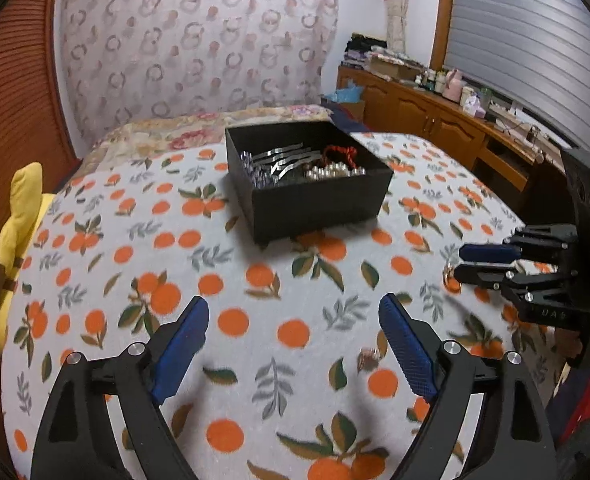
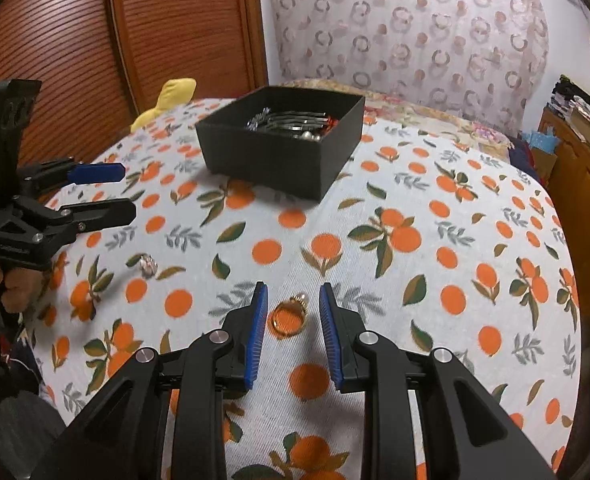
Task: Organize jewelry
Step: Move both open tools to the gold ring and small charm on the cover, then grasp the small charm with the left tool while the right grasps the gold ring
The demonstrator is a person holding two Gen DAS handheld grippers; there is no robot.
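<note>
A black open box point(image 1: 319, 200) holds silver bangles, beads and a red cord; it also shows in the right wrist view point(image 2: 271, 156). A gold ring point(image 2: 289, 316) lies on the cloth between the fingers of my right gripper point(image 2: 293, 300), which is open around it without touching. The ring shows in the left wrist view point(image 1: 451, 278) at the right gripper's tips point(image 1: 461, 262). A small silver ring point(image 1: 367, 360) lies just inside the right finger of my left gripper point(image 1: 293, 312), which is open and empty. That ring also shows in the right wrist view point(image 2: 147, 265), below the left gripper point(image 2: 129, 190).
The table wears a white cloth with orange fruit print point(image 1: 255, 280). A yellow soft toy point(image 1: 19, 208) hangs at its left edge. A wooden cabinet point(image 1: 435, 116) with clutter stands at the right. A patterned curtain point(image 1: 199, 40) hangs behind.
</note>
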